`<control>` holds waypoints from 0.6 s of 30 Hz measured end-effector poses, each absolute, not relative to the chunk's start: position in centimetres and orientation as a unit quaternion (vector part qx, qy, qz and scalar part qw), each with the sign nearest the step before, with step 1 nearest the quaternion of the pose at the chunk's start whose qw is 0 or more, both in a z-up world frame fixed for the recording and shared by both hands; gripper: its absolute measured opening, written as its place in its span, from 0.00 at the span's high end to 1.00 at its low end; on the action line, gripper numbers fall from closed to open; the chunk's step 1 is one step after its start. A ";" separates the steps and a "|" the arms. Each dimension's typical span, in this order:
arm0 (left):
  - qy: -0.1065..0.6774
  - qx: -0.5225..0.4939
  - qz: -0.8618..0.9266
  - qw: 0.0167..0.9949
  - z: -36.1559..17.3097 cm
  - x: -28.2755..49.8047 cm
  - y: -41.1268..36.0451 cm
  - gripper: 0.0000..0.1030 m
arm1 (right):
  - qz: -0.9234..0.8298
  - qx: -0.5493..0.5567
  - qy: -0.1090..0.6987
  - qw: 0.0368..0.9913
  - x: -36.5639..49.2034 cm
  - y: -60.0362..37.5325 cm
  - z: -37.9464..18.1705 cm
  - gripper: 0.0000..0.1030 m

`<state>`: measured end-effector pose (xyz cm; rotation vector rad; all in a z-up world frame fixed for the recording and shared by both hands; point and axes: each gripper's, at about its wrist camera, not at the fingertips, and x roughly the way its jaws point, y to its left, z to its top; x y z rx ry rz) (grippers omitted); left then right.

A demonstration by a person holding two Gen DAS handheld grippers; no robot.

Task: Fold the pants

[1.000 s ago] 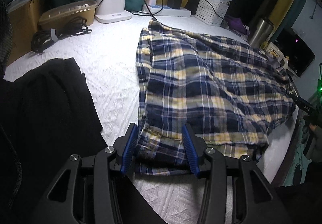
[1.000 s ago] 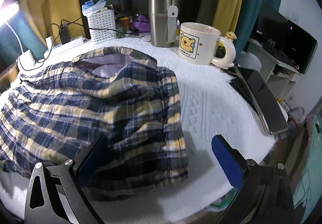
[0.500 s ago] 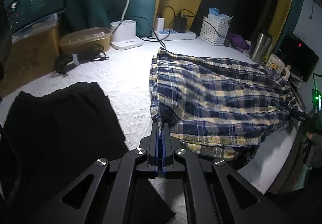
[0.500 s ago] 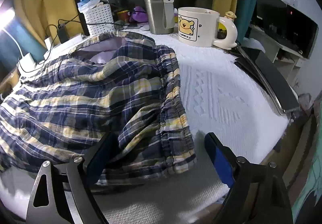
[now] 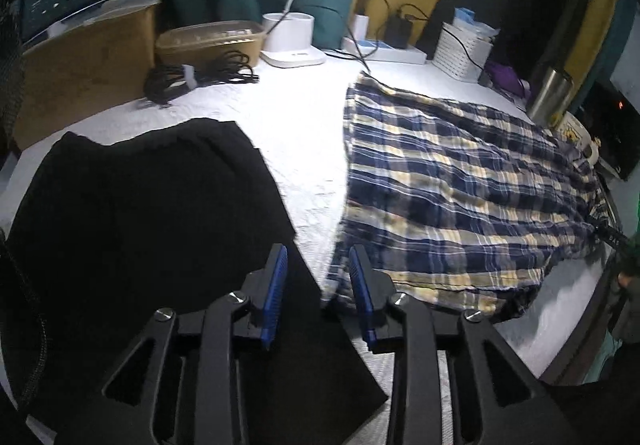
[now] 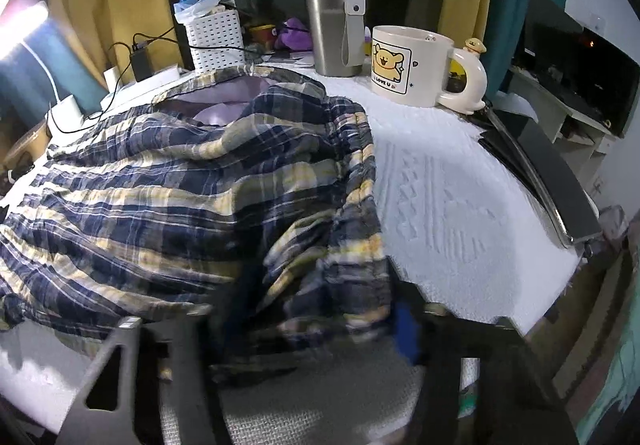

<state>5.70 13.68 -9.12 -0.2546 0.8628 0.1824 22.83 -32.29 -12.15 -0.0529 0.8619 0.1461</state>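
Note:
The blue, yellow and white plaid pants (image 5: 448, 189) lie spread on the white textured cloth (image 5: 304, 133), hem end towards my left gripper, waistband (image 6: 360, 173) towards my right. My left gripper (image 5: 318, 277) is open and empty, its blue pads (image 5: 276, 281) just short of the near hem corner. My right gripper (image 6: 316, 321) is blurred by motion; its jaws stand on either side of the near waistband corner, partly closed around the bunched fabric.
A black garment (image 5: 152, 229) lies left of the pants under my left gripper. A cable bundle (image 5: 200, 77), tan tub (image 5: 208, 41), lamp base (image 5: 290, 37), power strip (image 5: 384, 49), white basket (image 6: 216, 37), steel tumbler (image 6: 332, 17) and bear mug (image 6: 412, 65) line the far edge. A black tablet (image 6: 536, 161) lies right.
My left gripper shut on the hem corner, then let go, opened and drew back left. My right gripper's jaws have narrowed around the waistband corner.

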 end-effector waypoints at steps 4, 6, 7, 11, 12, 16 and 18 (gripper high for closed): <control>0.433 -0.112 0.074 0.891 -9.7 5.9 13.5 0.69 | 0.068 -0.043 0.409 0.909 23.1 -32.5 -11.8 0.68; 0.441 -0.106 0.060 0.889 -10.1 6.0 13.0 0.69 | 0.054 -0.064 0.404 0.911 23.6 -32.5 -11.7 0.68; 0.444 -0.104 0.053 0.889 -10.3 6.1 12.7 0.69 | 0.047 -0.076 0.401 0.912 23.8 -32.5 -11.6 0.68; 0.451 -0.108 0.035 0.886 -10.8 6.6 11.9 0.66 | 0.019 -0.111 0.395 0.912 24.7 -32.9 -11.4 0.68; 0.451 -0.108 0.032 0.885 -10.9 6.8 11.8 0.66 | 0.017 -0.113 0.397 0.911 24.9 -33.0 -11.5 0.68; 0.444 -0.111 0.016 0.889 -10.7 7.4 11.5 0.66 | 0.009 -0.129 0.400 0.907 24.8 -32.5 -11.7 0.65; 0.437 -0.112 0.006 0.892 -10.4 8.1 11.5 0.66 | 0.006 -0.120 0.402 0.908 24.4 -32.7 -11.5 0.57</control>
